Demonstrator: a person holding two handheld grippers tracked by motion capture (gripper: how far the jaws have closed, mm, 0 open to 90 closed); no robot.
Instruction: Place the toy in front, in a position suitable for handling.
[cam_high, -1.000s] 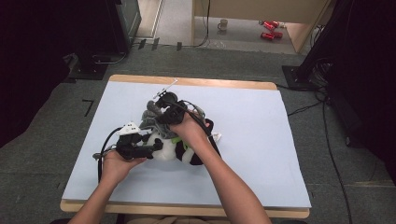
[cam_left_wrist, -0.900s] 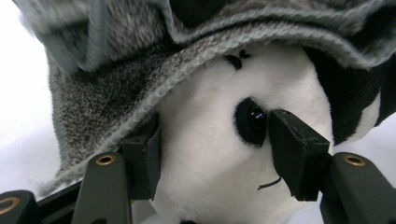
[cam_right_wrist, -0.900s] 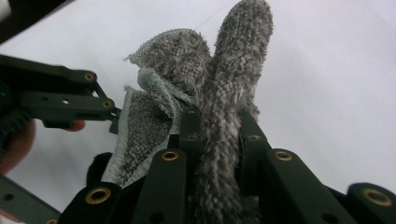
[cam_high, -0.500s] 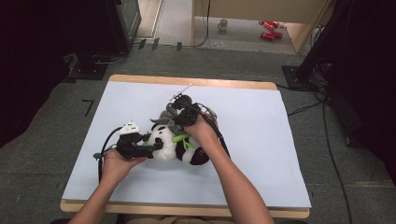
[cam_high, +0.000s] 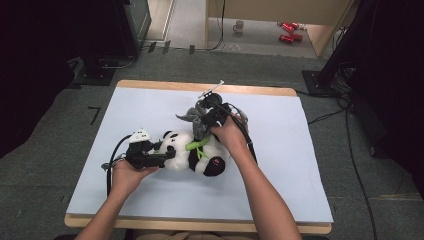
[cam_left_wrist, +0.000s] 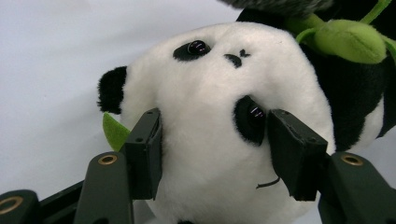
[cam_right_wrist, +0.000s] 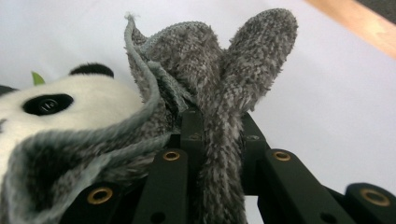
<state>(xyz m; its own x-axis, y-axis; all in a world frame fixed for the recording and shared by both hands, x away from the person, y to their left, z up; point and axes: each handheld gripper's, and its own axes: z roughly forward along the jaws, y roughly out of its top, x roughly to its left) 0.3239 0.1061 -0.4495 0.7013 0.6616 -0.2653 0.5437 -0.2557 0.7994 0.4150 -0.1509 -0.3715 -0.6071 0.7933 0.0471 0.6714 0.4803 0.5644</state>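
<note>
Left tool (cam_left_wrist: 212, 154) clamped on round fluffy panda plush (cam_left_wrist: 219, 116), right tool (cam_right_wrist: 219, 149) pinching fuzzy grey cloth (cam_right_wrist: 210, 70), on pale blue surface (cam_high: 300, 150).

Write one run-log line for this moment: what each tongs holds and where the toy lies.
left tongs: shut on panda plush head | right tongs: shut on grey fuzzy cloth | panda plush: lying on light blue mat

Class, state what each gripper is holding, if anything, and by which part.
The left gripper clamps the panda by its head. The right gripper is shut on a fold of the grey cloth.
</note>
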